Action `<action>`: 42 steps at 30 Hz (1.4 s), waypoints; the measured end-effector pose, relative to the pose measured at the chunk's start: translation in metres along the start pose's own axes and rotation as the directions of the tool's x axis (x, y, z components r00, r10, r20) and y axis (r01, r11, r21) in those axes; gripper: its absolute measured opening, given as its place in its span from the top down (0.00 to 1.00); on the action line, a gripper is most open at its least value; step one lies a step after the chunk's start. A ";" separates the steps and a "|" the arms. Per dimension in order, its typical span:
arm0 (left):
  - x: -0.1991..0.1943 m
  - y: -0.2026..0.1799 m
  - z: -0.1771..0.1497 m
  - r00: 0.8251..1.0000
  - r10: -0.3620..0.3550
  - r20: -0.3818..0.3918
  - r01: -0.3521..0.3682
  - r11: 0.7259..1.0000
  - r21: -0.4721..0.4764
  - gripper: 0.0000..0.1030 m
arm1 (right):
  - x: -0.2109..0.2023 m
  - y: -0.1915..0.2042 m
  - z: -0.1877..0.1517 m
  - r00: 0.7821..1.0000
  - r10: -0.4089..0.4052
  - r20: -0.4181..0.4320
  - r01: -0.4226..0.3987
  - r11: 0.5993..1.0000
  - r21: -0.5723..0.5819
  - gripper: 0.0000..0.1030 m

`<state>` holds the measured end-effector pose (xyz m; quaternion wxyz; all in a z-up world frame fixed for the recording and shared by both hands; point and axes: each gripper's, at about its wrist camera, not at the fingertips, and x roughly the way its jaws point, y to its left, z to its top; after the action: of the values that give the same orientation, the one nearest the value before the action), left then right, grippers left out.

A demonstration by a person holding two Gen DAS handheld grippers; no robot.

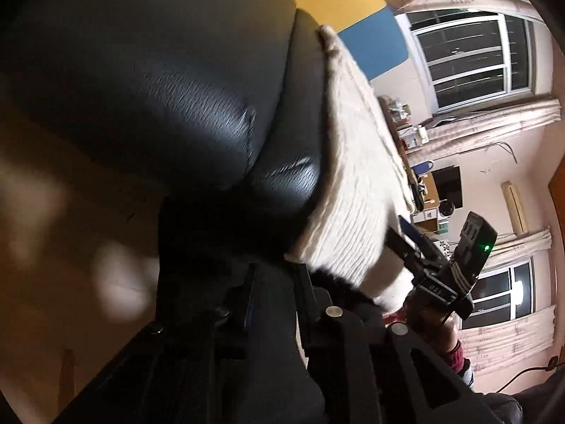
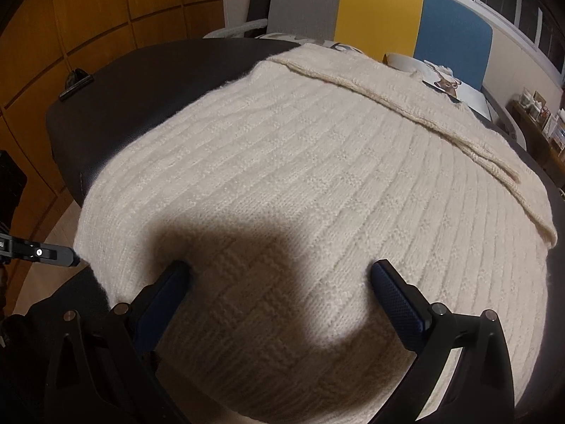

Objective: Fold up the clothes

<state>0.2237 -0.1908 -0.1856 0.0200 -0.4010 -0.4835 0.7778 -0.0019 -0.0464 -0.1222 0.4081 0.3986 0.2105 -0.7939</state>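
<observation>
Cream sweater (image 2: 317, 183) lay flat on the black seat (image 2: 116, 113); your right claw (image 2: 279, 275) hung released above it, your left claw (image 1: 275, 275) showed no readable state, so a near-edge pinch suited.

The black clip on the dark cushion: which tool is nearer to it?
Left. The left tool is at the sweater's near-left edge, on the clip's side; the right tool hovers open over the sweater's middle.
</observation>
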 end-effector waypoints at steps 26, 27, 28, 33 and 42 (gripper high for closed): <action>0.038 -0.056 0.062 0.986 -0.129 -0.104 0.152 0.951 0.269 0.70 | -0.126 -0.210 -0.138 0.972 0.148 0.180 -0.230 0.737 0.635 0.00; 0.041 -0.061 0.064 0.986 -0.132 -0.104 0.157 0.949 0.273 0.70 | -0.131 -0.217 -0.149 0.970 0.144 0.198 -0.240 0.714 0.658 0.00; 0.044 -0.065 0.066 0.985 -0.136 -0.105 0.160 0.947 0.277 0.70 | -0.132 -0.222 -0.156 0.965 0.154 0.212 -0.258 0.691 0.675 0.00; 0.040 -0.067 0.064 0.988 -0.115 -0.107 0.142 0.943 0.302 0.70 | -0.119 -0.227 -0.166 0.954 0.201 0.221 -0.299 0.649 0.700 0.00; 0.032 -0.052 0.061 0.985 -0.138 -0.102 0.160 0.955 0.250 0.69 | -0.079 -0.218 -0.181 0.924 0.334 0.183 -0.358 0.595 0.719 0.21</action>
<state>0.1436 -0.1947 -0.1520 0.1504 -0.3895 -0.4060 0.8129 -0.0683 0.2367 -0.1639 0.3595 0.5509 -0.2174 -0.7211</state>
